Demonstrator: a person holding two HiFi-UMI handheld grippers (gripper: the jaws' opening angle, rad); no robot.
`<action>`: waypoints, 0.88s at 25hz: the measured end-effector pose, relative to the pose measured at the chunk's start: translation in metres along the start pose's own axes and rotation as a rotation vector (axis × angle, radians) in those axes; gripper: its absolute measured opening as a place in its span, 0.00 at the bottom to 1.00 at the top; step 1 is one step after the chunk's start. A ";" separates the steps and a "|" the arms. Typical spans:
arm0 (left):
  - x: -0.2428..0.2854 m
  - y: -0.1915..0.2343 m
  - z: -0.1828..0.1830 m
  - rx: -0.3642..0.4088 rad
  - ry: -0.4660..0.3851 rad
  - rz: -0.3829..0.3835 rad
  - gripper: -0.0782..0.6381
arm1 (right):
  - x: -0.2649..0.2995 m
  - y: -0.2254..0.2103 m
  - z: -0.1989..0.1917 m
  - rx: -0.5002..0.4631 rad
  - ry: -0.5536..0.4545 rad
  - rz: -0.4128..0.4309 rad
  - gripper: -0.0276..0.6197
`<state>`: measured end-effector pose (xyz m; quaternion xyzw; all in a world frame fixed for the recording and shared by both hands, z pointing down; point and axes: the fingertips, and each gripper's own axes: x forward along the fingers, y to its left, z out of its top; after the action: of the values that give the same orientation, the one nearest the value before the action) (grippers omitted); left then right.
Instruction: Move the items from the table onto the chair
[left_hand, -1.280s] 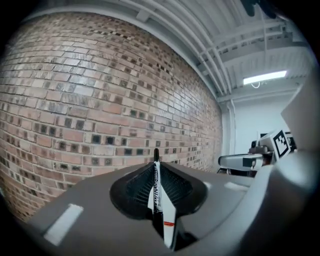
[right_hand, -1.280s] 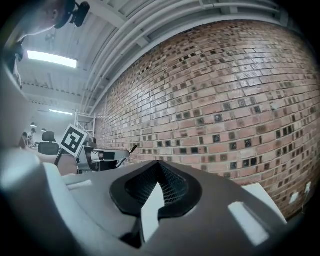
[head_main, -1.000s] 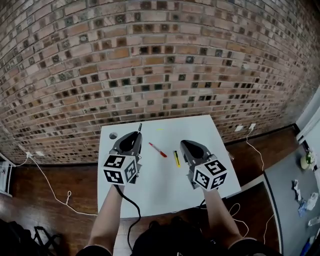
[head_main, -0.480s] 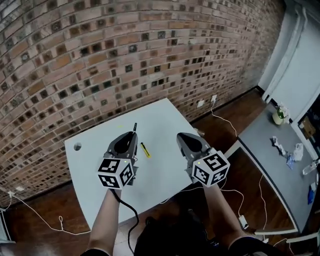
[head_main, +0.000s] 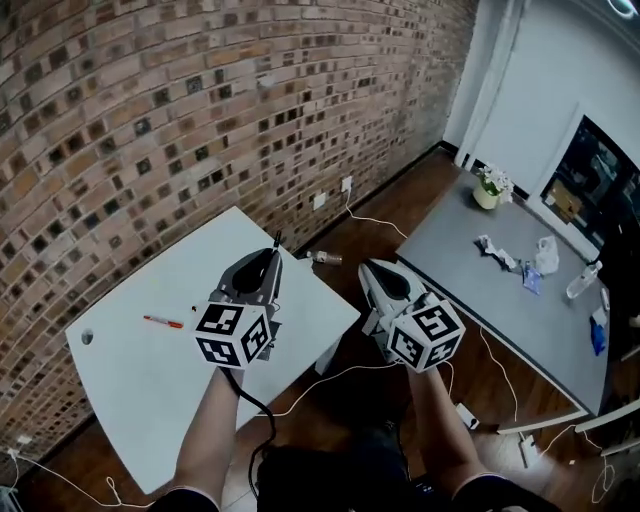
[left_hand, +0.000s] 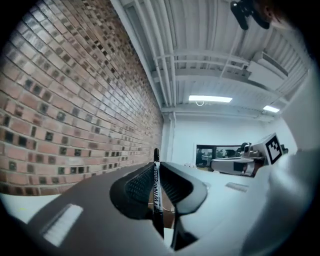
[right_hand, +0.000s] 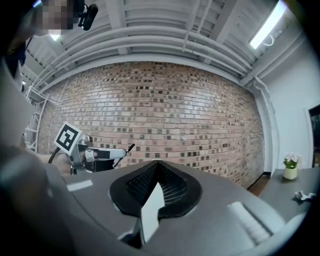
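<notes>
Left gripper view: the left gripper has its jaws clamped on a black marker with white print along the barrel; the marker runs lengthwise between the ribbed pads and its dark tip sticks out just past the jaw tips. In the head view this gripper hangs above the near-right part of the white table; a red pen lies on that table, off to the gripper's left and well apart from it. Right gripper view: the right gripper has its jaws pressed together, with nothing seen between them; in the head view it hangs to the right of the left gripper, past the white table's edge and over the wooden floor; a grey table stands further to its right.
</notes>
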<state>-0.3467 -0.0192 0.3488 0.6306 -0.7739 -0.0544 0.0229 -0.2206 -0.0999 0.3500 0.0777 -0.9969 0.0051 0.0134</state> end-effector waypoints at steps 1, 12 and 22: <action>0.017 -0.018 -0.002 -0.001 0.003 -0.024 0.18 | -0.012 -0.018 0.000 0.003 -0.005 -0.022 0.05; 0.179 -0.206 -0.030 0.030 0.058 -0.292 0.18 | -0.142 -0.212 -0.003 0.053 -0.052 -0.285 0.05; 0.292 -0.342 -0.059 0.023 0.111 -0.531 0.18 | -0.239 -0.344 0.001 0.078 -0.106 -0.540 0.05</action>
<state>-0.0667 -0.3760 0.3590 0.8136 -0.5796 -0.0151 0.0432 0.0690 -0.4031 0.3447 0.3413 -0.9384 0.0357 -0.0408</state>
